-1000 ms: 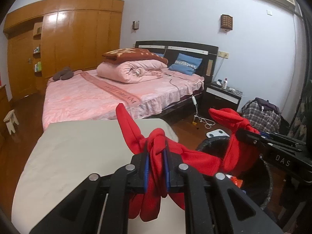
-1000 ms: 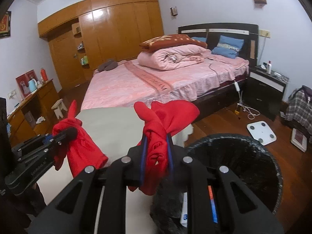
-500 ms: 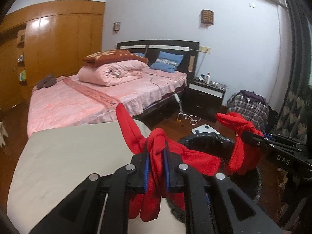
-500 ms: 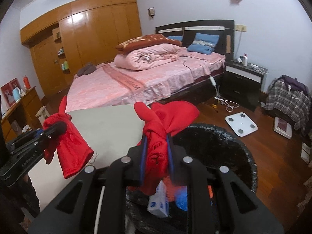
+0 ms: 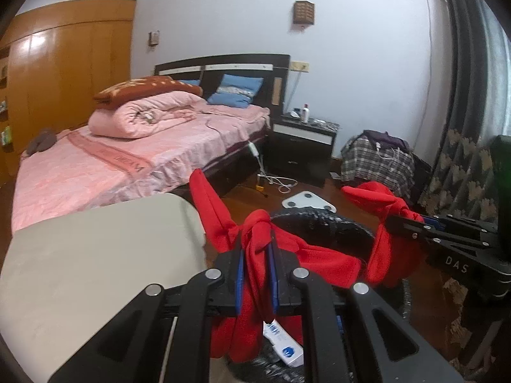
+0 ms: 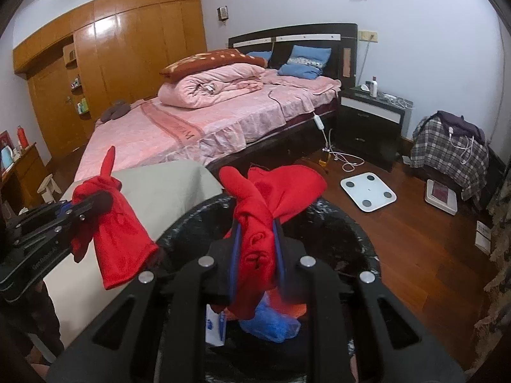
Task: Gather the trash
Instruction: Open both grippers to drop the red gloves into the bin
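It was a home bedroom: a pink-quilted bed with a dark wooden headboard (image 6: pixel 242 118), a glossy orange-brown wooden wardrobe (image 6: pixel 127 51), and a black nightstand (image 6: pixel 372 121).

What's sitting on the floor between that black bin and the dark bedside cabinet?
A white bathroom scale lies on the wood floor between the black bin and the bedside cabinet, with white cables nearer the cabinet. The right wrist view shows it best.

A bright red soft cloth (image 6: pixel 271 204) hangs over the black-lined round bin (image 6: pixel 345 233). The bed's pink patterned cover (image 6: pixel 191 127) lies beneath solid blue pillows (image 6: pixel 306 59). A grey-and-white plaid fabric bag (image 6: pixel 447 150) sits beside it.
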Motion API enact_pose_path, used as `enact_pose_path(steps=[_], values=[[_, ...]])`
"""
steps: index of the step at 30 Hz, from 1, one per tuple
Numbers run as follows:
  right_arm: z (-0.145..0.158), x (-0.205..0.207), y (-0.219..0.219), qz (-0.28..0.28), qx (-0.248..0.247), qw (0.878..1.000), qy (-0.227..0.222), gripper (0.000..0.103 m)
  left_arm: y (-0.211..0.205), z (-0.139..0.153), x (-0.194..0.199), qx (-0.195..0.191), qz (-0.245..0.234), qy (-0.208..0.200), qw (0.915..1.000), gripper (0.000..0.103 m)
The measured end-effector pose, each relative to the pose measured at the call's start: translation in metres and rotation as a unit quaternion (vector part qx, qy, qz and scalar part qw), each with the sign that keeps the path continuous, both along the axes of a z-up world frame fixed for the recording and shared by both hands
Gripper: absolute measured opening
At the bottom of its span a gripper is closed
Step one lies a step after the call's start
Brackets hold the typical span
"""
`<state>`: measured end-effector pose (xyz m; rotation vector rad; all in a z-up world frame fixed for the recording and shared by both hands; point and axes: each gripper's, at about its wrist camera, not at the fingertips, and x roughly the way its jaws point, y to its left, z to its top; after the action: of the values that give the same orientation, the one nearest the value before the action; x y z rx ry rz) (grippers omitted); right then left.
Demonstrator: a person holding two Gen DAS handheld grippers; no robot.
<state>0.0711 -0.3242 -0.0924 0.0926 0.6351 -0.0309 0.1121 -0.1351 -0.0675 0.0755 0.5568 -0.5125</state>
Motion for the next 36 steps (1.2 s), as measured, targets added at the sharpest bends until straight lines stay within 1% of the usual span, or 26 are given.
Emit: enact_pose_path(steps=[7,8,10,11,12,13,15,16,18,19,21,22,24,25,31,36], values=[[-0.015,0.006,-0.018,-0.010,-0.004,1.000,0.011,0.022,-0.032,-0.018,0.016,0.002,-0.027,0.014,0.9995,0.014],[-0.017,0.007,-0.021,-0.013,-0.005,1.000,0.012,0.025,-0.036,-0.022,0.021,0.002,-0.037,0.023,0.9991,0.018],[-0.021,0.009,-0.025,-0.017,-0.009,1.000,0.015,0.036,-0.038,-0.028,0.026,-0.003,-0.039,0.034,0.9987,0.025],[-0.022,0.009,-0.026,-0.020,-0.011,1.000,0.015,0.047,-0.038,-0.030,0.028,-0.006,-0.039,0.039,0.9984,0.035],[-0.023,0.009,-0.028,-0.023,-0.012,1.000,0.016,0.053,-0.037,-0.031,0.029,-0.010,-0.039,0.043,0.9983,0.043],[-0.025,0.008,-0.029,-0.024,-0.012,1.000,0.016,0.055,-0.035,-0.032,0.030,-0.012,-0.037,0.043,0.9983,0.045],[-0.026,0.007,-0.031,-0.029,-0.010,0.999,0.016,0.064,-0.031,-0.032,0.030,-0.009,-0.031,0.041,0.9986,0.053],[-0.027,0.006,-0.032,-0.031,-0.009,0.999,0.015,0.067,-0.028,-0.032,0.031,-0.008,-0.027,0.041,0.9988,0.055],[-0.026,0.003,-0.033,-0.037,-0.008,0.999,0.013,0.085,-0.021,-0.030,0.031,-0.006,-0.017,0.037,0.9991,0.068],[-0.025,0.002,-0.034,-0.039,-0.008,0.999,0.011,0.089,-0.016,-0.028,0.030,-0.002,-0.009,0.034,0.9994,0.071],[-0.023,-0.002,-0.032,-0.043,-0.008,0.999,0.008,0.094,-0.005,-0.025,0.029,0.001,0.004,0.030,0.9995,0.083],[-0.022,-0.002,-0.031,-0.042,-0.006,0.999,0.009,0.097,0.002,-0.023,0.028,0.002,0.011,0.028,0.9995,0.086],[-0.018,-0.005,-0.028,-0.039,0.002,0.999,0.011,0.098,0.014,-0.019,0.025,0.008,0.027,0.026,0.9993,0.095],[-0.015,-0.006,-0.026,-0.038,0.005,0.999,0.011,0.098,0.021,-0.017,0.022,0.011,0.037,0.024,0.9990,0.097],[0.007,-0.016,-0.003,-0.014,0.014,1.000,-0.007,0.098,0.056,-0.002,0.007,0.013,0.077,0.027,0.9966,0.097],[0.025,-0.026,0.021,0.005,0.017,1.000,-0.013,0.098,0.076,0.008,-0.011,0.020,0.103,0.027,0.9941,0.097]])
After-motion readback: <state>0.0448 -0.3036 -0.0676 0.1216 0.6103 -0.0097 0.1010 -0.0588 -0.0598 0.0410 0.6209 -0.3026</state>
